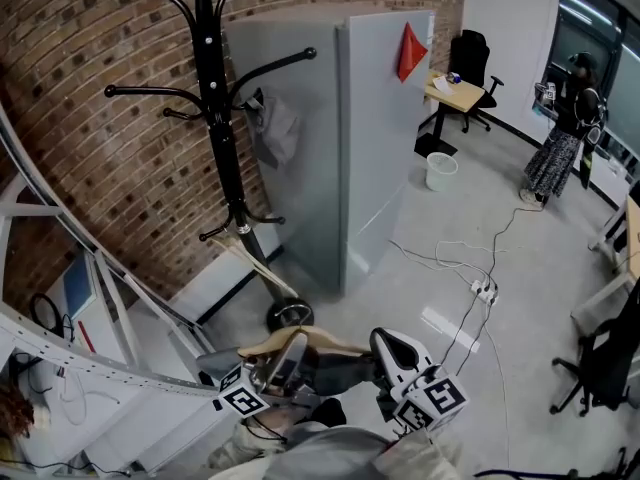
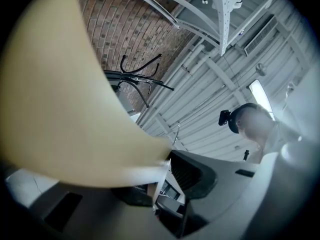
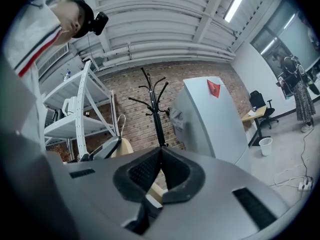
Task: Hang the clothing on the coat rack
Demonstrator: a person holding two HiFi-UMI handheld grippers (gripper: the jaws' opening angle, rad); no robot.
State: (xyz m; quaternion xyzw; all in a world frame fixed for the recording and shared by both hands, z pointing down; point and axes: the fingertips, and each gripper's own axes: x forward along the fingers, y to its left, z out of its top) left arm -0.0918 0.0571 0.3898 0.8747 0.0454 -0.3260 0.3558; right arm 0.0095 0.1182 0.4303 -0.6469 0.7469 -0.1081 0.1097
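Low at bottom of head view, dark clothing (image 1: pixel 340 373) held on wooden hanger (image 1: pixel 300 340), close to body and well apart from coat rack (image 1: pixel 215 118) ahead. On hanger arm, left gripper (image 2: pixel 165 170) clamped, prob. to keep hanger steady and level for approach. Beside it, right gripper (image 3: pixel 160 156) w/ jaws pressed together at tips, nothing seen btwn pads. Prob. steadying garment side, but can't confirm any fabric pinch. Rack near centre of right gripper view, so looks lined up. Already on a rack peg: grey garment (image 1: pixel 275 128), upper pegs free. Clothing mostly cut off by frame edge and grippers. Left gripper view largely blocked by blurred hanger, so exact contact pt hard to read.
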